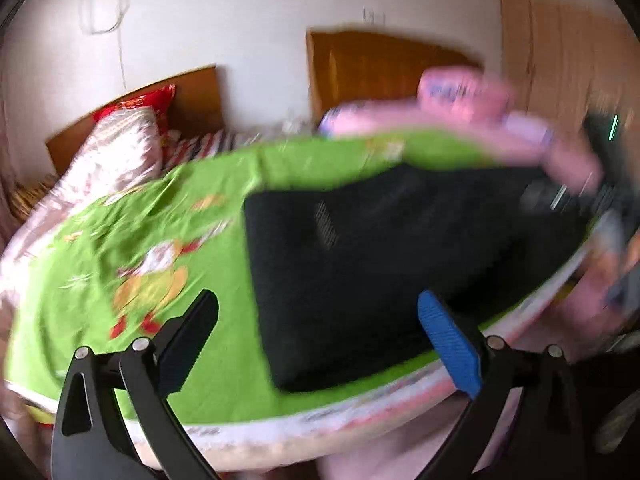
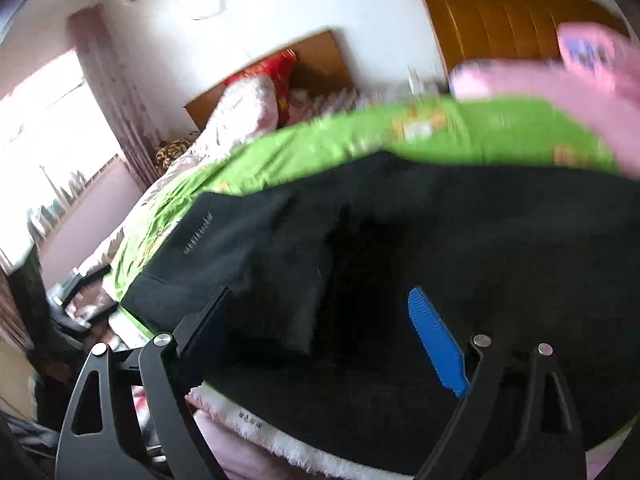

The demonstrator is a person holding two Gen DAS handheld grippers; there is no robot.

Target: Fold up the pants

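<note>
The black pants [image 1: 380,256] lie flat on the green cartoon-print bed cover [image 1: 132,248], near the bed's front edge. My left gripper [image 1: 320,316] is open and empty, hovering over the pants' near left edge. In the right wrist view the pants [image 2: 400,248] fill the middle, with a folded flap on the left. My right gripper [image 2: 320,304] is open and empty just above them. Both views are motion-blurred.
A pink quilt [image 1: 480,120] lies at the far right of the bed, pillows [image 1: 128,140] at the wooden headboard. The other gripper [image 1: 616,216] shows blurred at the right edge. A window [image 2: 48,128] is at left. The white fringed bed edge [image 2: 280,440] is close.
</note>
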